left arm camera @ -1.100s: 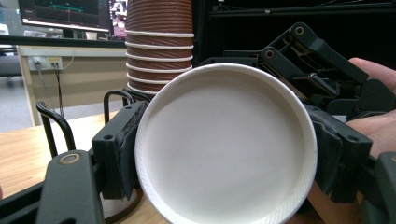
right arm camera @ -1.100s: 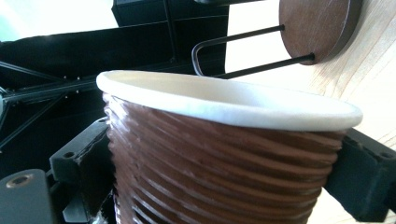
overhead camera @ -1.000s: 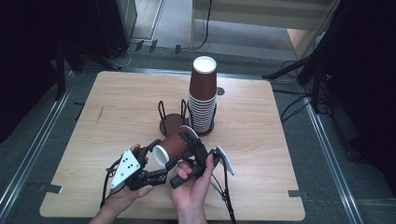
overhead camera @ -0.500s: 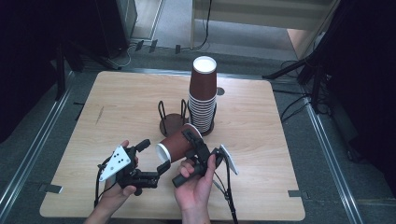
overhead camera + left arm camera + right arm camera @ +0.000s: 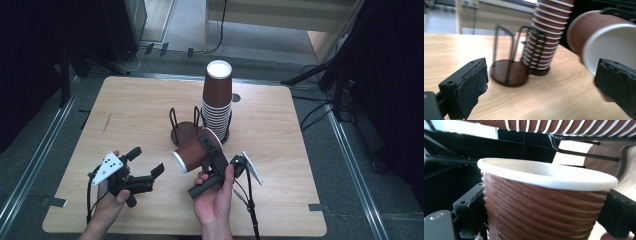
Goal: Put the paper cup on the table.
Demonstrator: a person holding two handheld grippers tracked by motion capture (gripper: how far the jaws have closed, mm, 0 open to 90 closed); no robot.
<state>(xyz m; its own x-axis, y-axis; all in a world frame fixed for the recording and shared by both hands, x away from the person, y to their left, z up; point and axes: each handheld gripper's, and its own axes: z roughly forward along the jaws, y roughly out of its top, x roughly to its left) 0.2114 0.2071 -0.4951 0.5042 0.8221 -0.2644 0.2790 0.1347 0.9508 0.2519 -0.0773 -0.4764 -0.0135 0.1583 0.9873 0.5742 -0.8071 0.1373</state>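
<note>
Near the table's front edge, at roughly six o'clock in the high view, we found the right gripper [image 5: 210, 157] clamped on a brown paper cup [image 5: 192, 152], its jaws pressed against the ribbed wall on both sides. The cup lay on its side above the wooden table [image 5: 280, 130], its white-rimmed mouth turned toward nine o'clock. At about eight o'clock from the cup, and apart from it, we noted the left gripper [image 5: 147, 161]; its jaws had just been opening and stood spread wide, with nothing gripped between them. In the left gripper view the cup's mouth [image 5: 609, 47] stood just beyond the jaw at the right. At twelve o'clock from the held cup stood a stack of cups [image 5: 217, 102], mouths down, and just beside it at nine o'clock a wire cup holder [image 5: 182, 129] on a round dark base.
</note>
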